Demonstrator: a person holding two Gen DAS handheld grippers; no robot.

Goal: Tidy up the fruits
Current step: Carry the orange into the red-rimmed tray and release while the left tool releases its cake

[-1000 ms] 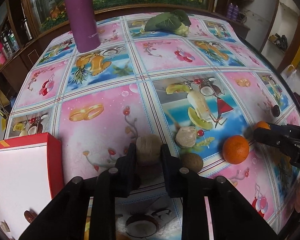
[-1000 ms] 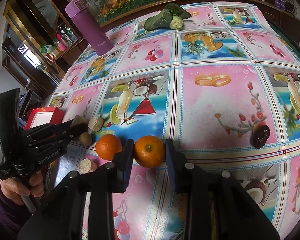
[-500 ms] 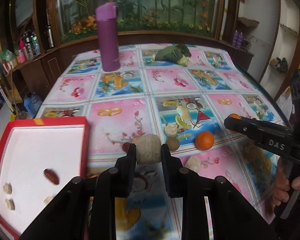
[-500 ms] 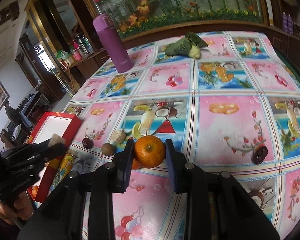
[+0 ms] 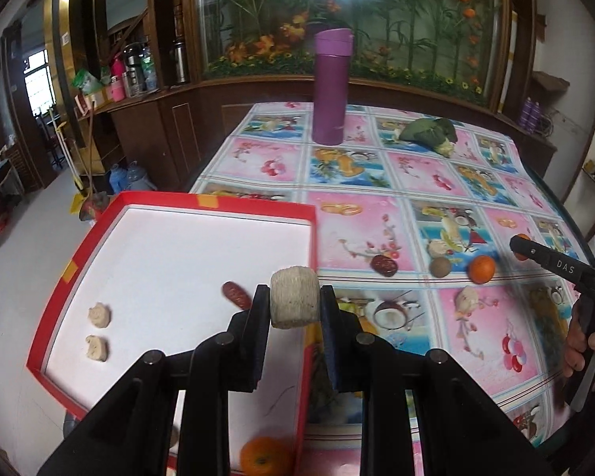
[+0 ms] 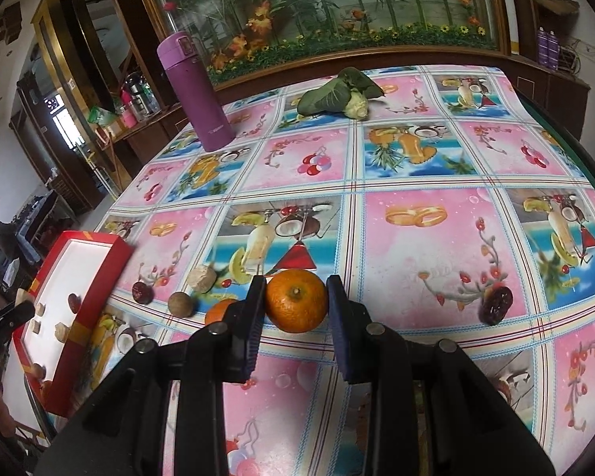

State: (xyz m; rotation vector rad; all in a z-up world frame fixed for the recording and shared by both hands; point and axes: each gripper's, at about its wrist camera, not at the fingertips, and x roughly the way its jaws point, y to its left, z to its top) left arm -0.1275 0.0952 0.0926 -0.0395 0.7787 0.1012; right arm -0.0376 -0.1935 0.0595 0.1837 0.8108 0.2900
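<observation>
Left hand-held gripper swung from surface to above red tray right wall, pinching pale chunk; tray floor lies below-left. Right hand-held gripper pinching orange, raised above surface, well right of tray.

Left wrist view: looking forward along the fingers, raised over the red tray's right edge, facing the far cabinet. Right wrist view: lower, close above the tablecloth, same heading. Shared: tray, purple flask, table middle.
</observation>
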